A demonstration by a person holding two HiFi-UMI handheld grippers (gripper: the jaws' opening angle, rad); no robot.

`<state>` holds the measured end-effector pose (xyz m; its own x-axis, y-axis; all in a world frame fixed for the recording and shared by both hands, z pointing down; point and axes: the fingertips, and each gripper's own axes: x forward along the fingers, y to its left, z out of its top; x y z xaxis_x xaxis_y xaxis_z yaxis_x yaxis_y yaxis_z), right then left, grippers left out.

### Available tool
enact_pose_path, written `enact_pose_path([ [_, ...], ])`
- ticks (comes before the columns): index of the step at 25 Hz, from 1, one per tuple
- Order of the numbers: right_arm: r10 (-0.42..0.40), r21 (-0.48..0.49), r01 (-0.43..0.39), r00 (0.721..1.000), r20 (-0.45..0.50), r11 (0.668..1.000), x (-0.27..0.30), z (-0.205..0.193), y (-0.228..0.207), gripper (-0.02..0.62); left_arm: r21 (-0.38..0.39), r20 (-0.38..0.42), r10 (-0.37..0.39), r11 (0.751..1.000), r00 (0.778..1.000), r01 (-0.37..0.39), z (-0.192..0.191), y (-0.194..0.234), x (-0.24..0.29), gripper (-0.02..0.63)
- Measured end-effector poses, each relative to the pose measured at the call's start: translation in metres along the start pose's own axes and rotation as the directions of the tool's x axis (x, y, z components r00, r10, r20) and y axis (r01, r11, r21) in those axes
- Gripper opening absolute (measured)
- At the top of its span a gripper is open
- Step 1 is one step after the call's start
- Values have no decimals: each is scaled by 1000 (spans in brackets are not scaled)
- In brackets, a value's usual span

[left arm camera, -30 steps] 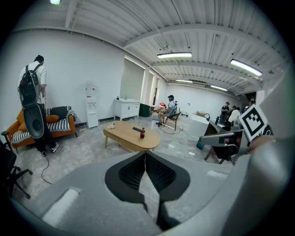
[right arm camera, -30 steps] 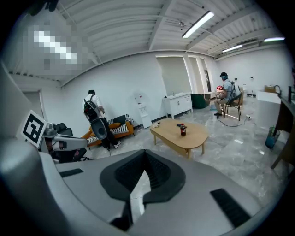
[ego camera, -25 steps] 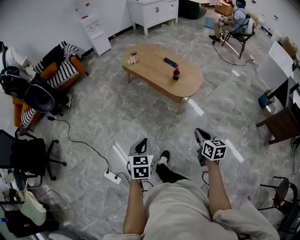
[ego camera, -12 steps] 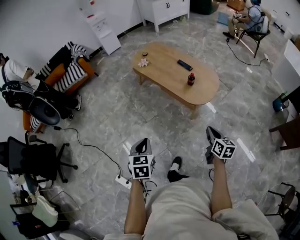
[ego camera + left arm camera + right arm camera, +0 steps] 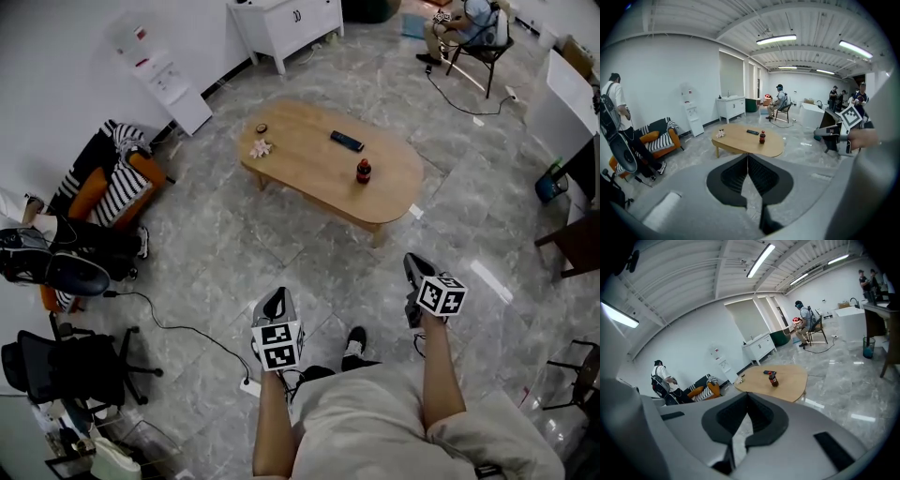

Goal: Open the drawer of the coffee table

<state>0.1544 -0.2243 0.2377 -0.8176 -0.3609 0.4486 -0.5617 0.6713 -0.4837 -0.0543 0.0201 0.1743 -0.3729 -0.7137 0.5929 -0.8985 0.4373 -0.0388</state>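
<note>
"What is the table like?"

"The table (image 5: 328, 169) is pale wood, with a smooth rounded oval top on short legs. It stands on a glossy grey marbled floor (image 5: 225, 234), ahead of both claws and well apart from them. A dark bottle (image 5: 363, 172) and a flat black remote (image 5: 347, 142) sit on top."

"And the drawer?"

"I can't make it out in any view; the overhanging top covers the table's sides."

"The claws?"

"The left claw (image 5: 277, 298) and the right claw (image 5: 412, 267) are each pressed together, with nothing between the ribbed black pads."
</note>
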Motion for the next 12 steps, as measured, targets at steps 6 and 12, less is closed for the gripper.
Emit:
enact_pose_path([
  [6,-64,6,64,998,9,998,-9,11,-16,15,-22,5,-16,1000,1000,16,12,17,19,12],
  [12,-120,25,120,992,31,992,-2,11,-6,15,-42,6,-56,998,998,56,23,51,45,12],
])
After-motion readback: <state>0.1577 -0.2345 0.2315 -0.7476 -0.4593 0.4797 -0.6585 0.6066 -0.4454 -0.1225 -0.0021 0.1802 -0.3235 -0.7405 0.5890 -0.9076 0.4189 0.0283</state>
